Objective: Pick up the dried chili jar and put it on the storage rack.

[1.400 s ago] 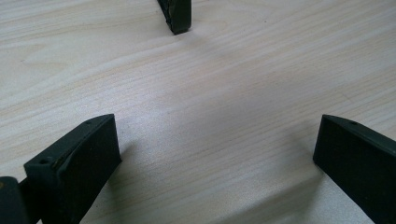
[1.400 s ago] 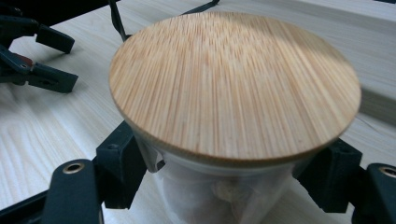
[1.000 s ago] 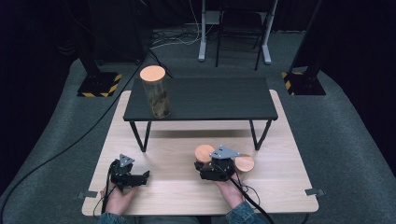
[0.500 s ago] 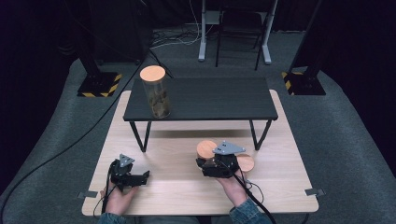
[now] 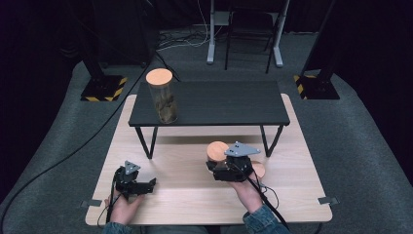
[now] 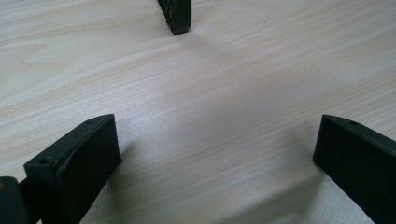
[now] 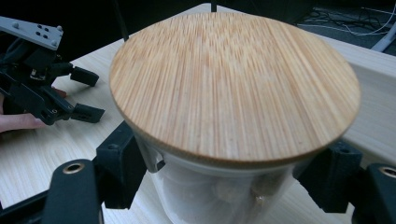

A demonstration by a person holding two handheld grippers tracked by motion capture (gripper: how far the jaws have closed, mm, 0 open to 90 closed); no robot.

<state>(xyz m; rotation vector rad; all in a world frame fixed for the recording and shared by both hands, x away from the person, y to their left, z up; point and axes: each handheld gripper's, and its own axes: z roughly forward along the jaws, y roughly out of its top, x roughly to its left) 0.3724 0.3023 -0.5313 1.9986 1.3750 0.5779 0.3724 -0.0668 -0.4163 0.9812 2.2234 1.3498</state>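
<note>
A short glass jar with a round bamboo lid (image 7: 233, 84) sits between the jaws of my right gripper (image 7: 229, 179), which is shut on its glass body just under the lid. From above, this jar's lid (image 5: 216, 150) shows at the front middle of the light wooden table (image 5: 185, 195), just ahead of my right gripper (image 5: 218, 168). Behind the right hand peeks a second bamboo lid (image 5: 259, 169). A tall lidded glass jar (image 5: 163, 100) stands on the black bench (image 5: 219, 105). My left gripper (image 5: 148, 185) rests open on the table, with bare wood between its fingers (image 6: 77, 158).
The black bench spans the far half of the table on thin legs (image 5: 145, 141); one leg's foot (image 6: 177, 16) stands just ahead of the left gripper. The left gripper (image 7: 46, 93) lies to the left in the right gripper view. Carpet and stand bases (image 5: 104, 87) surround the table.
My right gripper has risen a little with the short jar in it, drifting slightly away from me. The left gripper has stayed still.
</note>
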